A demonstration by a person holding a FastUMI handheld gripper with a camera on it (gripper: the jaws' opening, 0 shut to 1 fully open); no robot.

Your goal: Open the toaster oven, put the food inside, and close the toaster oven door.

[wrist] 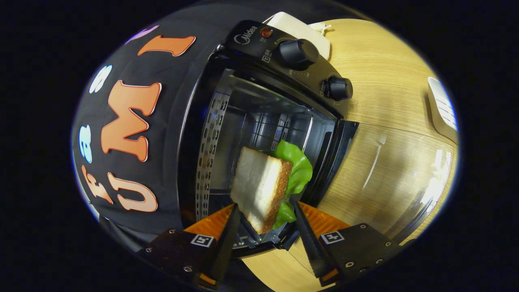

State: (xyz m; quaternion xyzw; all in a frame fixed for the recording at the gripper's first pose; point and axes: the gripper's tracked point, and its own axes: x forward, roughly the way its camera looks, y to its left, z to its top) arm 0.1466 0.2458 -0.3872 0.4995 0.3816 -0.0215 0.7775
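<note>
The black toaster oven (251,40) stands open just ahead of me, its metal cavity (263,117) bare and dark. Its glass door (389,170) is folded all the way down over the wooden table. My gripper (265,209) is shut on a sandwich: a slice of toasted white bread (259,186) with green lettuce (299,166) behind it. Both black fingers press on its lower end, one on the bread side, one on the lettuce side. The sandwich sticks out beyond the fingertips, at the mouth of the cavity. The view is rolled sideways.
Two black knobs (298,52) (337,88) sit on the oven's control panel beside the cavity. A cream-white board (302,28) lies behind the oven. A white device (442,109) rests on the wooden table (385,73) past the door. The booth's black cloth hangs on the oven's other side.
</note>
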